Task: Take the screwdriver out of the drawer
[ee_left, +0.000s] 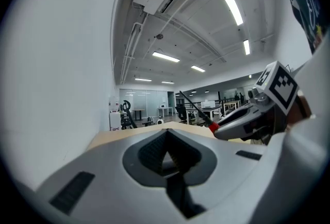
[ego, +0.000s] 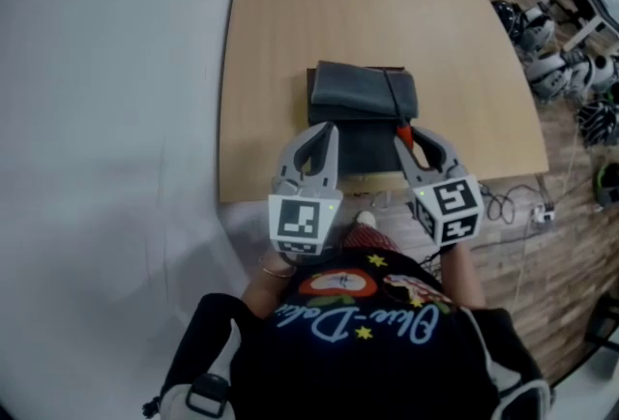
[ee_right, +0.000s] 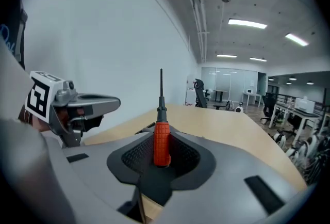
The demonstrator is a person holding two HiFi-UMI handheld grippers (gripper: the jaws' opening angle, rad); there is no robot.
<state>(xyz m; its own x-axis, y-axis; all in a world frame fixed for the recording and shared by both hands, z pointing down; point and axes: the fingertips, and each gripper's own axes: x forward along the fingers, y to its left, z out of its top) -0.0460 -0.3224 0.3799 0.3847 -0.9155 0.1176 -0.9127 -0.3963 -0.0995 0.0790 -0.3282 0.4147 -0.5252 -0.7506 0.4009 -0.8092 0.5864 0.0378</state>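
Orange-handled screwdriver point(ee_right: 161, 138) is sitting clamped by its handle in the right gripper point(ego: 410, 141), black shaft pointing ahead, above the dark grey drawer point(ego: 363, 94) by the wooden worktop's point(ego: 290, 31) near edge; the closed, empty left gripper point(ego: 319, 145) is hovering alongside.

Left gripper point(ego: 327, 130) jaws together; right gripper point(ego: 410, 136) jaws grip screwdriver point(ee_right: 161, 140).

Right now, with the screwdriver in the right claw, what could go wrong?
1. The right claw grips the screwdriver only by its orange handle; the long shaft stands free, so it may tilt or slip out.
2. The left claw, shut and empty, is close beside it; a swing could knock them together.
3. The dark drawer unit sits just beyond both claws and could be bumped.
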